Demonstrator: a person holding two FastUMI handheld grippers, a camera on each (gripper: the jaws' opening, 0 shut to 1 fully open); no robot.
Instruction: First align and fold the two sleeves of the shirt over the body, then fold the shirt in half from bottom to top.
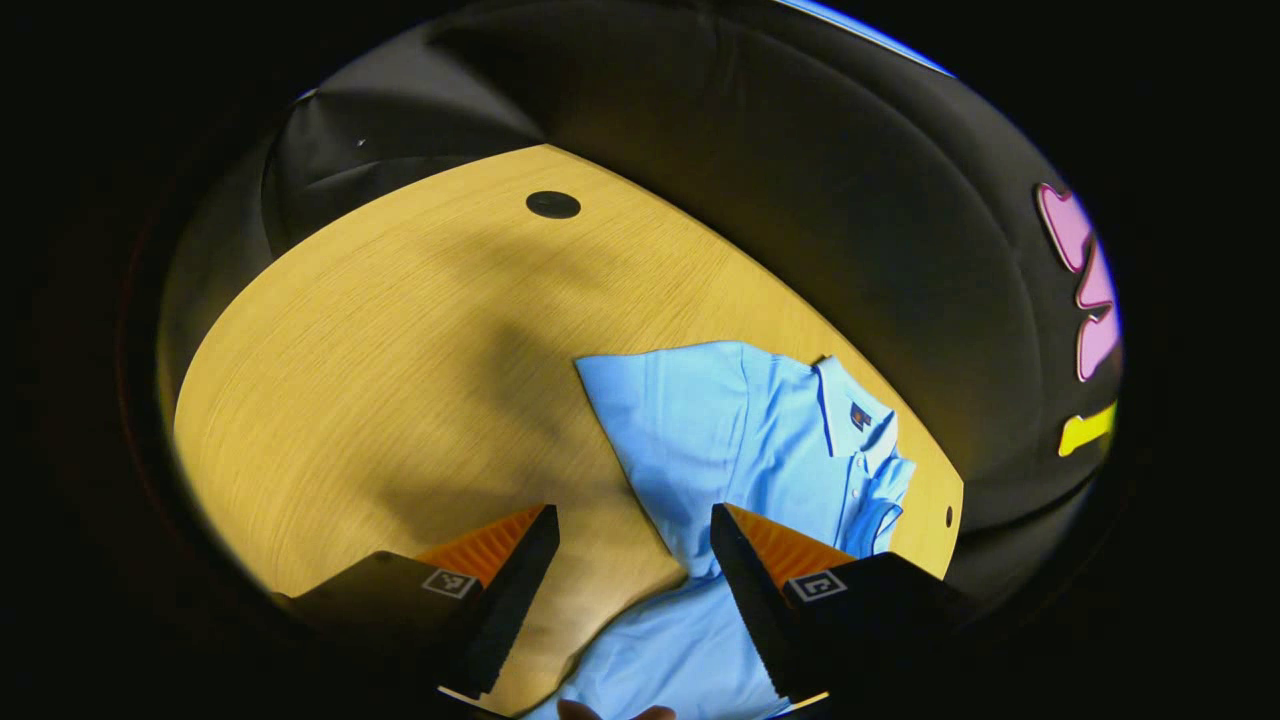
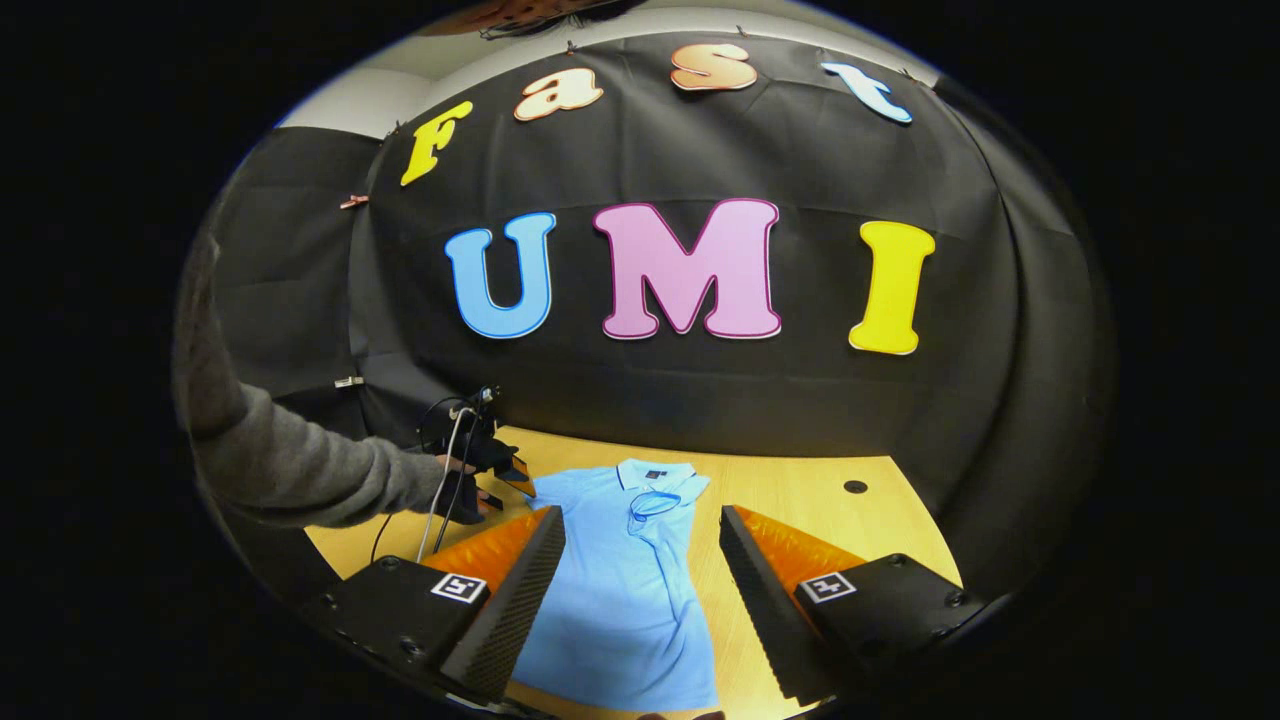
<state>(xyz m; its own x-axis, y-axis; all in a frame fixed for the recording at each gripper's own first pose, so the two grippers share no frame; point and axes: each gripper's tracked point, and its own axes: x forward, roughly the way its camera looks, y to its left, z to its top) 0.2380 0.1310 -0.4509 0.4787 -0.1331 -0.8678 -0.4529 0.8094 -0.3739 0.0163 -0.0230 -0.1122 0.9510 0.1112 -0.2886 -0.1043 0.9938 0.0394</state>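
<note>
The left gripper (image 1: 632,590) has its fingers spread wide apart, holding nothing; between and beyond them lies the light blue shirt (image 1: 740,440), flat on the wooden table (image 1: 380,380). In the left gripper view the shirt runs from the lower edge up toward the collar (image 1: 850,410) at the right, with one sleeve (image 1: 880,500) folded in over the chest below the collar. The right gripper (image 2: 640,590) also has its fingers wide apart and empty, raised above the lower part of the shirt (image 2: 625,580). In the right gripper view the shirt lies lengthwise, collar (image 2: 655,470) toward the far wall and hem nearest the camera. At the left of that view, a grey sleeve (image 2: 300,470) reaches to the left gripper (image 2: 490,465), near the shirt's shoulder. A small dark round cap (image 1: 553,204) is set in the table, well apart from the shirt.
</note>
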